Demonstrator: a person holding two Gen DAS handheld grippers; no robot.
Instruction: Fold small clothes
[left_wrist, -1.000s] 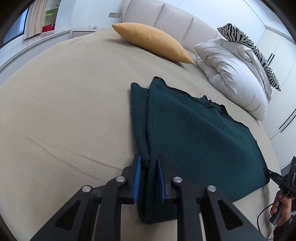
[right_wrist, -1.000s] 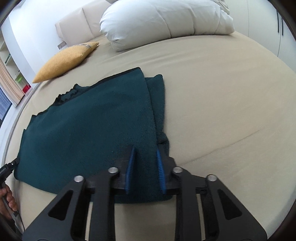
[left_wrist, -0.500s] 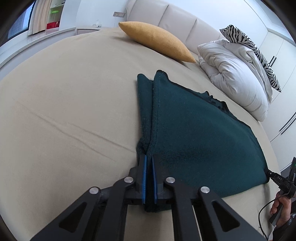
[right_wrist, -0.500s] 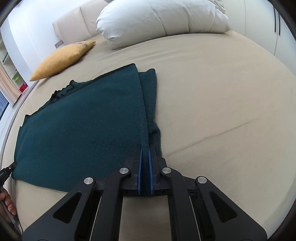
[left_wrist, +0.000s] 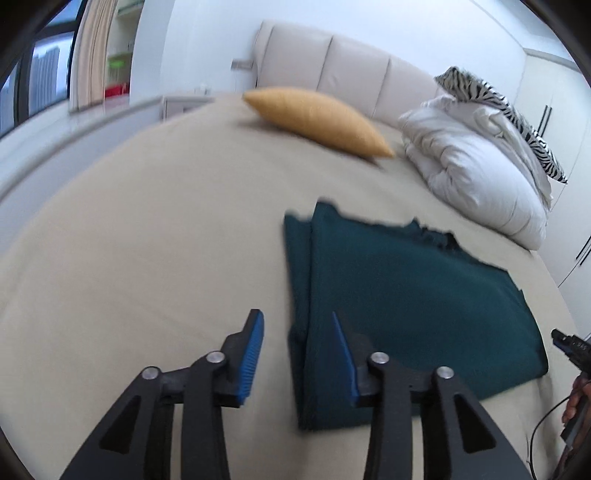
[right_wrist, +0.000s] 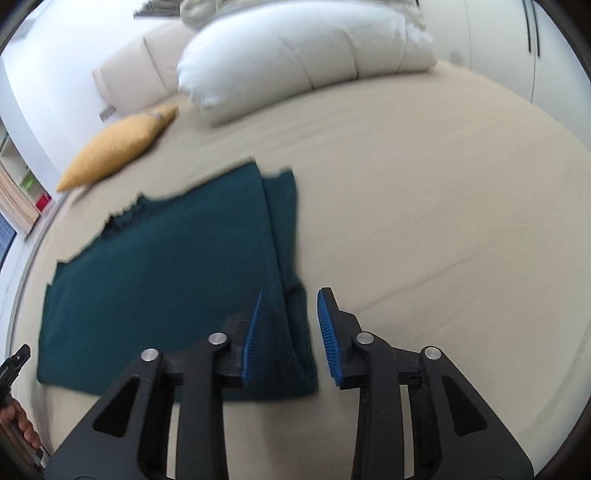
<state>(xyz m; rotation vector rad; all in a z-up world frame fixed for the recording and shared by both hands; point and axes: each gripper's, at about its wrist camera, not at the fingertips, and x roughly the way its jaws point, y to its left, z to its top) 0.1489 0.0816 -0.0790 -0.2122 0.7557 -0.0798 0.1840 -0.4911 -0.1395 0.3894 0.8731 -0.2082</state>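
Note:
A dark green garment (left_wrist: 406, 295) lies flat on the beige bed, with a narrow folded strip along its left side in the left wrist view. It also shows in the right wrist view (right_wrist: 166, 266), with the strip on its right side. My left gripper (left_wrist: 297, 347) is open and empty, raised above the garment's near left edge. My right gripper (right_wrist: 290, 332) is open and empty, raised above the garment's near right edge. Both views are blurred by motion.
A yellow cushion (left_wrist: 317, 120) and a white duvet (left_wrist: 476, 170) with a zebra-print pillow (left_wrist: 506, 107) lie near the padded headboard (left_wrist: 351, 70). The beige bed sheet (left_wrist: 147, 258) spreads wide around the garment. Wardrobe doors (right_wrist: 517, 40) stand beyond the bed.
Both grippers closed on the garment's near edges half a second ago. They have now opened, let go and lifted back; the garment lies flat.

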